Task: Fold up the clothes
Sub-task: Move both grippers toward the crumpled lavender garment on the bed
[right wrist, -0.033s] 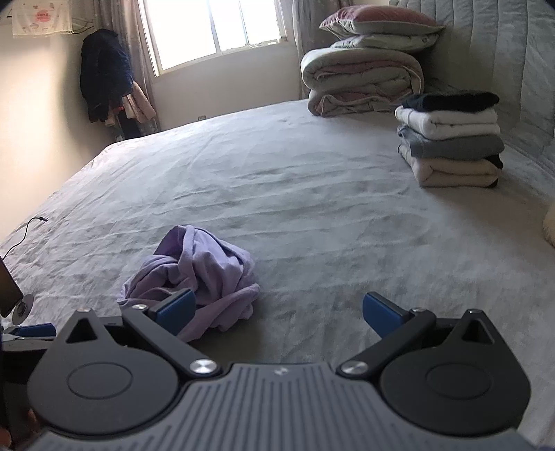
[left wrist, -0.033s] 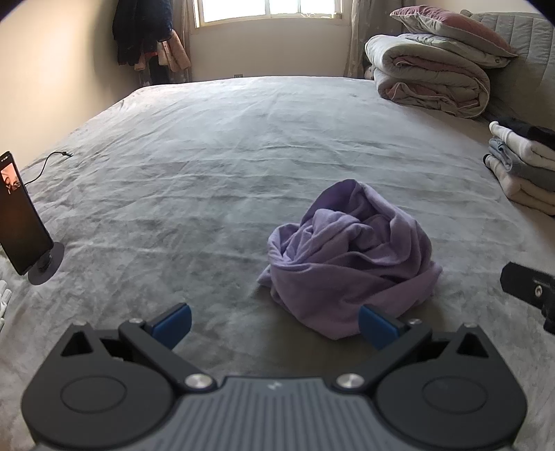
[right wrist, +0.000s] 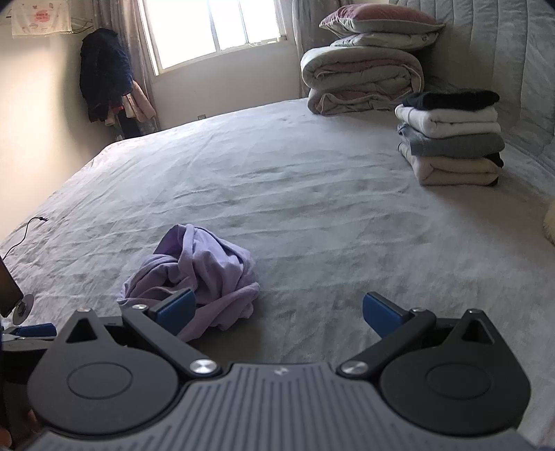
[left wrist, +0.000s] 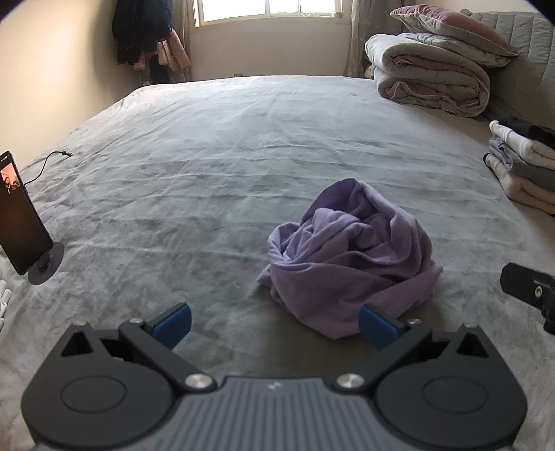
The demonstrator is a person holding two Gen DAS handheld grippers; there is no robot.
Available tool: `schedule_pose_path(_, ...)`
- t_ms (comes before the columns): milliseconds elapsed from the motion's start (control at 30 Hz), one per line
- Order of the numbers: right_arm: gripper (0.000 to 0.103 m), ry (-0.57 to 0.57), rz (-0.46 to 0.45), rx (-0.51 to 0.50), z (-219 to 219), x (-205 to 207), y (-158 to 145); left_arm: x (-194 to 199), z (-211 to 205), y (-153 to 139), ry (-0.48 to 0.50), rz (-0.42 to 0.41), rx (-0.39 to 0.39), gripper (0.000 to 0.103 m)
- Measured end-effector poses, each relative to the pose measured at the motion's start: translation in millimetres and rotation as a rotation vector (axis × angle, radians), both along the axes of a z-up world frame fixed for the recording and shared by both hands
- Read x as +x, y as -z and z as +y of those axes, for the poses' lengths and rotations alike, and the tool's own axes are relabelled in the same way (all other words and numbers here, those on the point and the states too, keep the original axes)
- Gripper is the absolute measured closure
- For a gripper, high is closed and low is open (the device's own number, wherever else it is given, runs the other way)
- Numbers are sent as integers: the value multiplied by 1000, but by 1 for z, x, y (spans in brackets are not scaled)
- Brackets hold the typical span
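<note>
1. Both tongs, left (left wrist: pixel 274 324) and right (right wrist: pixel 277 310), are hanging wide apart, gripping nothing.
2. A crumpled purple shirt (left wrist: pixel 350 256) is lying mid-bed (left wrist: pixel 208 156).
3. Finding an edge comes first, then spreading it flat.

Phone (left wrist: pixel 20 222) screen too small

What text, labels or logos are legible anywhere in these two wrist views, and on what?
None legible.
White wall hanging with pink print: marks too blurred to read.
Black phone on round stand: screen shows a small image, no readable characters.
Small pale emblem on grey ribbed gripper body: a mark, not text.
</note>
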State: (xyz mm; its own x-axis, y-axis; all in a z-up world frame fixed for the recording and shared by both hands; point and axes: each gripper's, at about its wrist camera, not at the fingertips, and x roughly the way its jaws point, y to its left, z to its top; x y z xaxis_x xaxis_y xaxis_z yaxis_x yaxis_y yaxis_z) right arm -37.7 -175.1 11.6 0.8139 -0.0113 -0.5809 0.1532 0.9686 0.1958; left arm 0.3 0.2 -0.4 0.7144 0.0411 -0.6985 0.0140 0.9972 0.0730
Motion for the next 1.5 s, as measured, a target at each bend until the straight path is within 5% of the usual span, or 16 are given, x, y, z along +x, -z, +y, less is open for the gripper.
schedule_pose_path(1500,0,-9,49,18,-3,4,5,3,-1,5,-4,2,80,1)
